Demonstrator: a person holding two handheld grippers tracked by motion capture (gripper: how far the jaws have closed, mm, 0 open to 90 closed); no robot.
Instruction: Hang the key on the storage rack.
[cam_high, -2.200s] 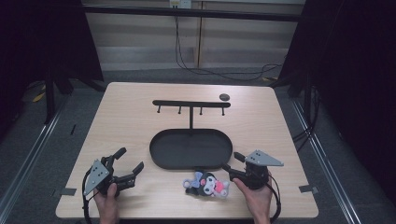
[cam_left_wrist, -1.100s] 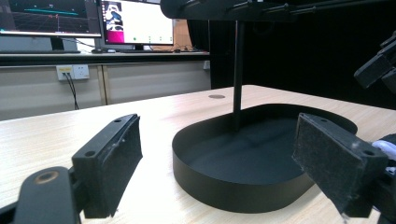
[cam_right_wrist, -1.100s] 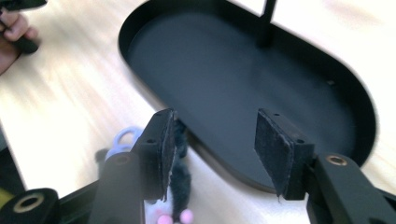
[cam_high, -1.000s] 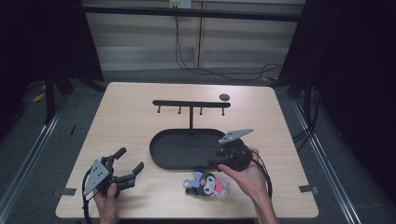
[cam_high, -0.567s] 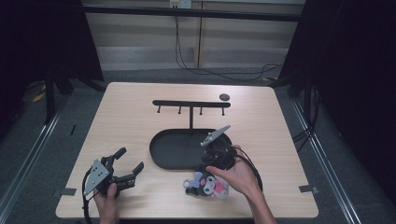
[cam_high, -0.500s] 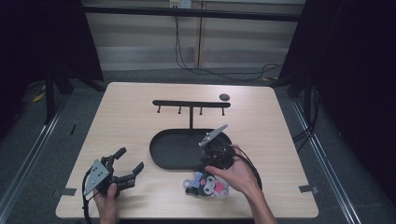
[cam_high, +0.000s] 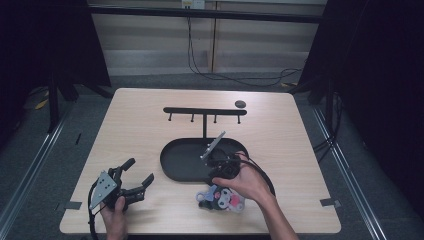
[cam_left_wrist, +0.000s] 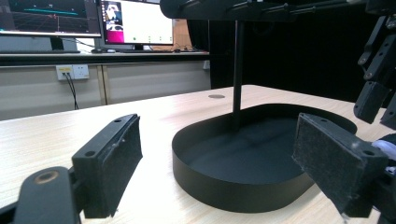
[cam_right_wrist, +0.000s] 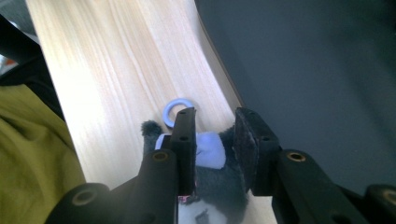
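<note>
On the pale wooden surface (cam_high: 150, 130) a black oval tray (cam_high: 180, 165) carries a black T-shaped rack with 4 small pegs (cam_high: 204, 111) that rises from its far side. A small plush toy in dark grey, white and pink (cam_high: 222, 199) lies on the surface just in front of the tray's near rim; a pale blue ring (cam_right_wrist: 177, 111) sticks out from its head onto the wood.

The right hand-held gripper (cam_high: 222, 167) points down over the toy. In the right gripper view its jaws stand a little apart on either side of the toy's head and are not yet closed on it.

The left hand-held gripper (cam_high: 131, 179) rests near the front left of the surface, well apart from the tray, with its jaws spread wide and nothing between them; its own view looks across the tray.

A small dark round disc (cam_high: 240, 104) lies near the far edge of the surface.
</note>
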